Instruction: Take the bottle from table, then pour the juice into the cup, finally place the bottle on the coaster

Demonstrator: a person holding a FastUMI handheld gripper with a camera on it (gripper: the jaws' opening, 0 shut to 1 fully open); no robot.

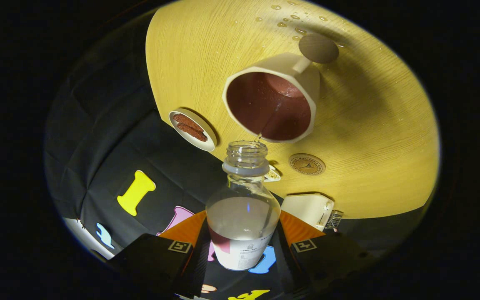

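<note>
Tongs (242, 250) clamped on the tilted bottle (243, 216) — mouth just beside the cup (306, 79) rim, coaster (307, 164) close below.

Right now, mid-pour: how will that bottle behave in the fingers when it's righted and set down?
The bottle looks like clear rigid plastic or glass, so probably stiff yet slippery between the fingers pressing its base. It seems partly filled, so the liquid will likely slosh and shift weight when righted. Its mouth is uncapped over the cup, so drips are likely.

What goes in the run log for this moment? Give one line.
phase: pouring | gripper: shut on bottle, tilted | stream entering cup | coaster: bare, beside cup
</note>
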